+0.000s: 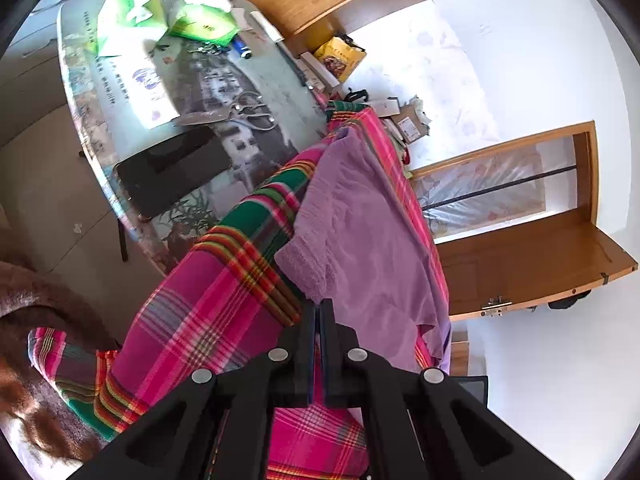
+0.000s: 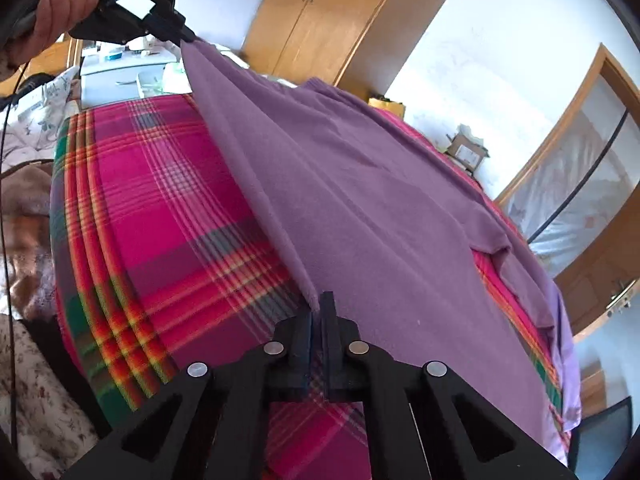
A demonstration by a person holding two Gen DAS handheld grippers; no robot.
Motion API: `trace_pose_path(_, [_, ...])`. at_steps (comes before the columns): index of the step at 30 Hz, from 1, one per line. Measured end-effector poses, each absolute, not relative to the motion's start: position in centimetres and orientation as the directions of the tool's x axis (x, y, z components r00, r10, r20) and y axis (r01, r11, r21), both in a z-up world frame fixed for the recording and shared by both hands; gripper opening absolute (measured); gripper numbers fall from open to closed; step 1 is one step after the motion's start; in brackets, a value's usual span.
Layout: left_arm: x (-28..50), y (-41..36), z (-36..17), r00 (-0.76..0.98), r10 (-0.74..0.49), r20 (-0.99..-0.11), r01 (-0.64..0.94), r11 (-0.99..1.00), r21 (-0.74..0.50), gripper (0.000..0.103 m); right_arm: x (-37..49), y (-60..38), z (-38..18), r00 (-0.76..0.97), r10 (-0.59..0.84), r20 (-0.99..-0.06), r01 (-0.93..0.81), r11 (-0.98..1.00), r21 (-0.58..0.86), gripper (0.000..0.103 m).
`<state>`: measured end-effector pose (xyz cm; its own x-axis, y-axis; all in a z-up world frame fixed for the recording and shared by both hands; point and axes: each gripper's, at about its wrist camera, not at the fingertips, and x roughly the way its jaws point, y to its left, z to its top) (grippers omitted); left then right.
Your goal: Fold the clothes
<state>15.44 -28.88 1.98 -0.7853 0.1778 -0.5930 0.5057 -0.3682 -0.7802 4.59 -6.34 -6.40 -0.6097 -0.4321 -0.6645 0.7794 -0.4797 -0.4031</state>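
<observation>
Plaid bedcover (image 2: pixel 152 208) lies bare and unobstructed on the left of the right wrist view; passage open there. Purple garment (image 2: pixel 360 200) covers the right half, one edge stretched taut from the left gripper (image 2: pixel 188 38) down to the right gripper (image 2: pixel 320 312), forming a raised barrier between the two sides. Table (image 1: pixel 280 80) stands just beside the bed, crowded: tablet (image 1: pixel 176 168), scissors (image 1: pixel 252 112), green tissue packs (image 1: pixel 132 20). Cardboard boxes (image 1: pixel 412 124) clutter the floor beyond the bed. Open wooden door (image 1: pixel 532 268) projects inward on the right
</observation>
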Motion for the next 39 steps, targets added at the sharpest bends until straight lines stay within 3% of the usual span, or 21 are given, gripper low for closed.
trace_pose_path(11, [18.5,-29.1,0.3,-0.763,0.168,-0.625,0.538,-0.371,-0.757,0.002,8.6,-4.7,-2.7,-0.542,-0.524,-0.657,0.829,-0.462,-0.315,0.002])
trace_pose_path(21, [19.1,-29.1,-2.7,-0.715,0.176,-0.676,0.591,-0.364,-0.720,0.002,9.1,-5.3,-5.0,-0.511,-0.466,-0.722,0.841,-0.446,-0.307,0.003])
trace_pose_path(29, [18.5,-28.0,-2.1,-0.662,0.130,-0.738,0.611,-0.477,-0.632,0.003,7.8,-2.9,-3.9,-0.445,-0.502,-0.742,0.858,-0.476,-0.192,0.007])
trace_pose_path(35, [19.9,-28.6,-0.8,-0.668,0.050,-0.742,0.642,-0.464,-0.610,0.003,4.4,4.2,-2.5,-0.496,-0.493,-0.715,0.732,-0.681,-0.038,0.010])
trace_pose_path(39, [19.7,-27.2,1.1,-0.686,0.014,-0.727,0.619,-0.514,-0.594,0.003,1.7,11.0,-2.0,-0.627,-0.375,-0.682,0.518,-0.855,-0.006,0.011])
